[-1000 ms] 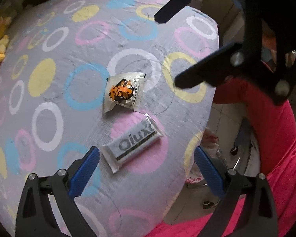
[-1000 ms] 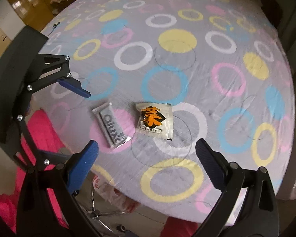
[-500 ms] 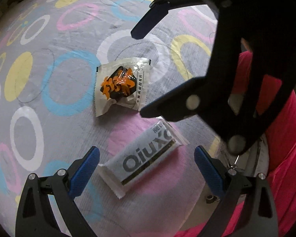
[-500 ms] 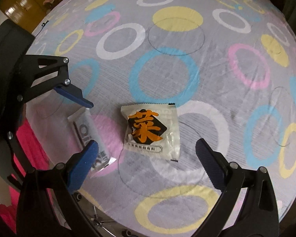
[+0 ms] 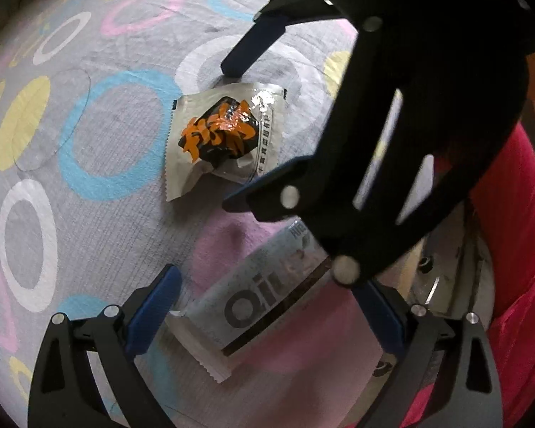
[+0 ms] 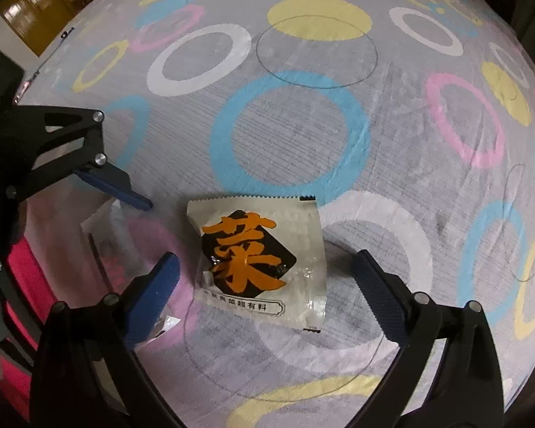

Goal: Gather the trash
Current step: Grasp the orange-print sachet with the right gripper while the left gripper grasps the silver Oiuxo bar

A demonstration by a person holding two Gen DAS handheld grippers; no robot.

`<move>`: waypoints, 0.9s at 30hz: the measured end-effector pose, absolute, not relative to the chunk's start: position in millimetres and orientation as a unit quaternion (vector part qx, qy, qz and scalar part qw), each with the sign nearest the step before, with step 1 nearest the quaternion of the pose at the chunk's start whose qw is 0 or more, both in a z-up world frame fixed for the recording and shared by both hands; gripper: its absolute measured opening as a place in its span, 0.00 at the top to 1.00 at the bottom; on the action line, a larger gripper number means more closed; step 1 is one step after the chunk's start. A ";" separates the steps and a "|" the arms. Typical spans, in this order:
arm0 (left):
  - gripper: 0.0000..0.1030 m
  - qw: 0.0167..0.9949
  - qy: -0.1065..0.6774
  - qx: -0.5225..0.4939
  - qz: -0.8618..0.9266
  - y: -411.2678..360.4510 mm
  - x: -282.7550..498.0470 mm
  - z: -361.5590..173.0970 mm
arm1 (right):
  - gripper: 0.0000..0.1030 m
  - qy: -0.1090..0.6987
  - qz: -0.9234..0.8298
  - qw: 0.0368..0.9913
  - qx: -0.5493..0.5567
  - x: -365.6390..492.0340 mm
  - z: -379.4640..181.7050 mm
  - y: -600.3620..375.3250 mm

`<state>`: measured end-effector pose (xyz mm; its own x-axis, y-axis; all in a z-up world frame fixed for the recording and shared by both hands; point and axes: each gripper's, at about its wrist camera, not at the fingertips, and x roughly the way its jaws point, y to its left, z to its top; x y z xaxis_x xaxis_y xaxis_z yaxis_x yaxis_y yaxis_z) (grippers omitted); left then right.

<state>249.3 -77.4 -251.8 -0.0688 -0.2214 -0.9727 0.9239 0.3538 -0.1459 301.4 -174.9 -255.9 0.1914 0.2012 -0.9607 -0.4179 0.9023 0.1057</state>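
A grey bar wrapper (image 5: 264, 296) printed "Qiuxo" lies on the ring-patterned tablecloth (image 5: 100, 142). My left gripper (image 5: 267, 306) is open and low, its blue fingers either side of that wrapper. A silver sachet (image 6: 260, 264) with an orange character on black lies beside it; it also shows in the left wrist view (image 5: 221, 139). My right gripper (image 6: 267, 285) is open and low, straddling the sachet. The right gripper (image 5: 232, 132) crosses the left wrist view and hides part of the bar wrapper. The bar wrapper (image 6: 114, 246) shows dimly in the right wrist view.
The table edge runs close behind both wrappers, with a red garment (image 5: 510, 249) and a metal stool frame (image 5: 442, 285) beyond it. The left gripper (image 6: 125, 192) shows at the left of the right wrist view. A wooden door (image 6: 32, 3) stands far left.
Both grippers have come down and in towards the table. The left now brackets the bar wrapper and the right brackets the sachet. Both stayed open; the wrappers have not moved.
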 end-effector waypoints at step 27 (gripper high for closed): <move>0.63 0.679 0.646 0.198 -0.288 -73.5 247.3 -242.8 | 0.88 0.578 0.147 0.800 -0.068 272.7 -223.7 -202.0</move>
